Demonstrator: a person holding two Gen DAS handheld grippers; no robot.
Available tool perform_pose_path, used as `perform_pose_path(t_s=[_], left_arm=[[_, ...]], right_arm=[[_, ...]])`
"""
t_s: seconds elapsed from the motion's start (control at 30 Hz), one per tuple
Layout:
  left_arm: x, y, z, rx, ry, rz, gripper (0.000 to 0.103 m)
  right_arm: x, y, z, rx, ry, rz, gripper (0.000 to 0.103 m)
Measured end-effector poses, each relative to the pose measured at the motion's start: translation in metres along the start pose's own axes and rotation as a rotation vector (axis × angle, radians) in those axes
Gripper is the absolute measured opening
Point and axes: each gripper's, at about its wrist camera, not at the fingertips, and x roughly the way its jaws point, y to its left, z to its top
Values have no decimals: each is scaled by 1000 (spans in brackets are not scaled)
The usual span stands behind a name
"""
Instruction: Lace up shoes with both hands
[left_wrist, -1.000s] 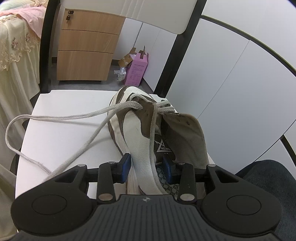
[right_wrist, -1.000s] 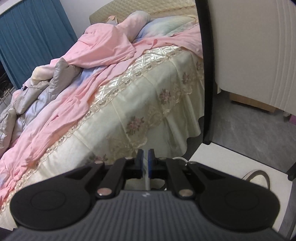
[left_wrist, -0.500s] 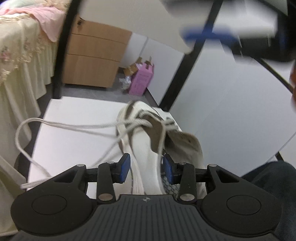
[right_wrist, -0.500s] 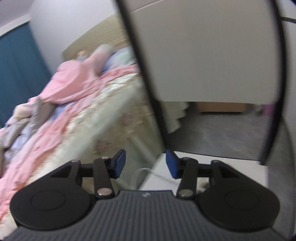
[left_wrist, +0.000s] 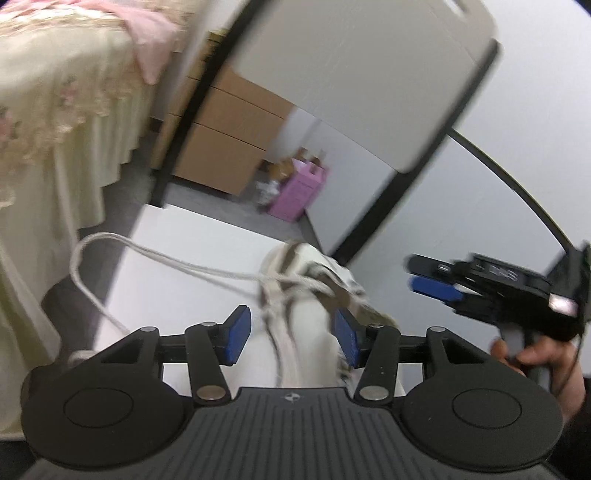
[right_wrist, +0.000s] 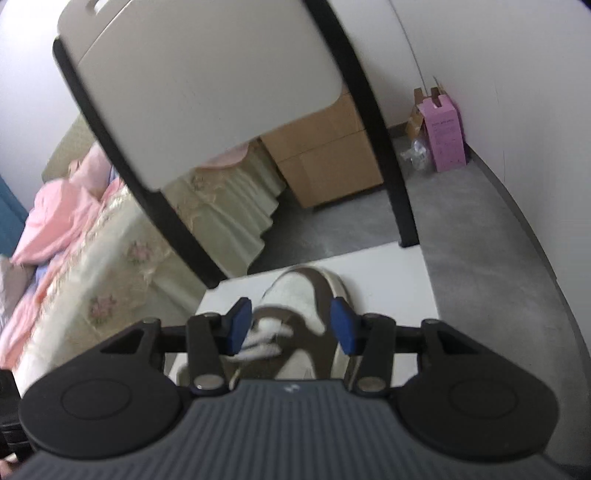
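Note:
A white and brown shoe (left_wrist: 310, 295) stands on a white chair seat (left_wrist: 177, 280), toe pointing away. Its grey lace (left_wrist: 110, 254) runs from the eyelets in a long loose loop over the seat's left edge. My left gripper (left_wrist: 291, 336) straddles the shoe's near end; its jaws are opening and the blue pads (left_wrist: 238, 334) stand clear of the sides. My right gripper (left_wrist: 421, 277), held by a hand (left_wrist: 535, 354), hovers to the right of the shoe. In the right wrist view that gripper (right_wrist: 291, 328) is open above the shoe (right_wrist: 306, 291) and its crossed laces (right_wrist: 266, 332), holding nothing.
The chair's white backrest (right_wrist: 203, 92) with black posts rises behind the seat. A bed (right_wrist: 92, 266) with cream and pink covers lies to the left. A wooden drawer unit (right_wrist: 332, 158) and a pink box (right_wrist: 443, 136) stand on the grey floor (right_wrist: 480, 240) by the wall.
My right gripper opened, let the lace go, and swung from facing the bed down over the shoe. My left gripper's jaws widened around the shoe, and it rolled and drew back.

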Motion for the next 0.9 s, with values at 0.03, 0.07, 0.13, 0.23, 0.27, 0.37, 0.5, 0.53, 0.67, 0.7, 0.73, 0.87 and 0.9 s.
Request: perform_pose_path(t_s=[0.03,0.07,0.13,0.23,0.27,0.37,0.5,0.53,0.67,0.7,0.73,0.87,0.9], left_arm=[[1,7,4,-27,-9,14,55],[1,15,7,-60,-23,44,55],[3,35,15,-139,-41,101,55],[6,70,22,-295,-55,162,55],[7,78,23,-332,-54,179,55],[10,93,26,-370,-49,277,55],[19,105,25,-411,-28,329,54],[22,107,25,-423,-19,332,54],[28,118,21,-504,-3,311,52],[29,121,20,-527,-1,303,51],[30,122,19,-532,-1,298,50],[35,124,14,-557,3,279,31],[37,125,13,-568,1,282,24]], right_arm=[[0,0,1,-8,-8,2,50],[0,0,2,-16,-15,4,50],[2,0,4,-25,-22,8,50],[9,2,5,-24,-16,16,50],[11,2,5,-24,-10,16,50],[17,2,5,-21,5,19,50],[22,3,10,-4,10,27,50],[23,3,10,1,15,30,50],[28,3,11,25,31,47,50],[28,3,11,28,33,51,50],[29,3,11,30,35,54,50],[30,3,10,47,48,71,50],[30,4,9,44,48,70,50]])
